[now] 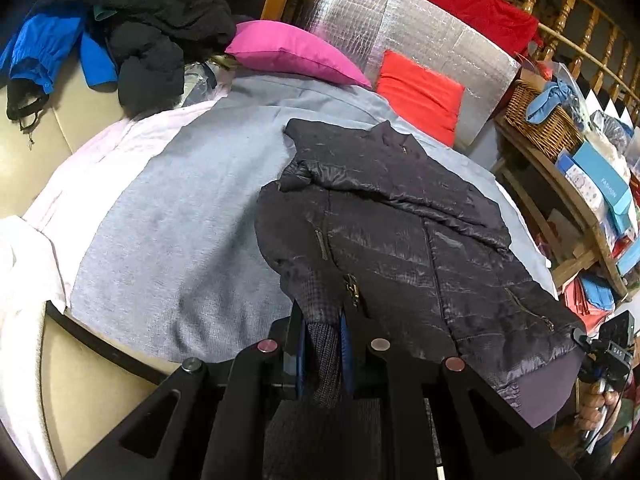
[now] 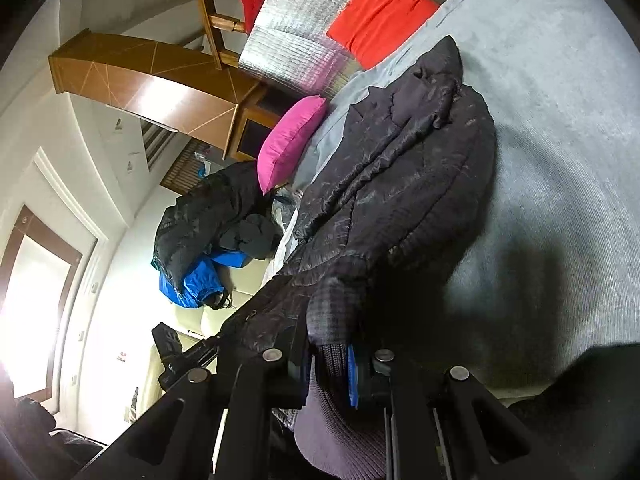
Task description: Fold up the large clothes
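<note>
The dark quilted jacket [image 1: 404, 216] lies front-up on the grey cover [image 1: 160, 220] of the bed, collar toward the pink cushion [image 1: 296, 54] and the red cushion [image 1: 420, 96], one sleeve already laid across the chest. Its ribbed hem is the only part off the surface.

The left gripper [image 1: 322, 344] is closed down narrow on the knitted hem band at one lower corner — the fabric is visibly pinched between the blue pads. The right gripper [image 2: 340, 364] is clamped in the same way on the hem band at the opposite corner, with the jacket [image 2: 400, 176] running away from it toward the cushions.

The step in hand appears to be the bottom-to-top fold: carrying the hem up and over toward the collar.

Procedure for a clean result:
- Both grips should remain closed until the hem is laid down; the padded shell looks slippery and bulky, so a loosened pinch would likely let it slide.
- The two corners should rise together and at equal height — uneven lift would skew the fold line.
- The hem should be held taut between the two grippers so that the middle does not sag.
- The hem should land square on the shoulders, short of the collar, without disturbing the crossed sleeve.
- Release only once the fabric rests on the jacket body.
</note>
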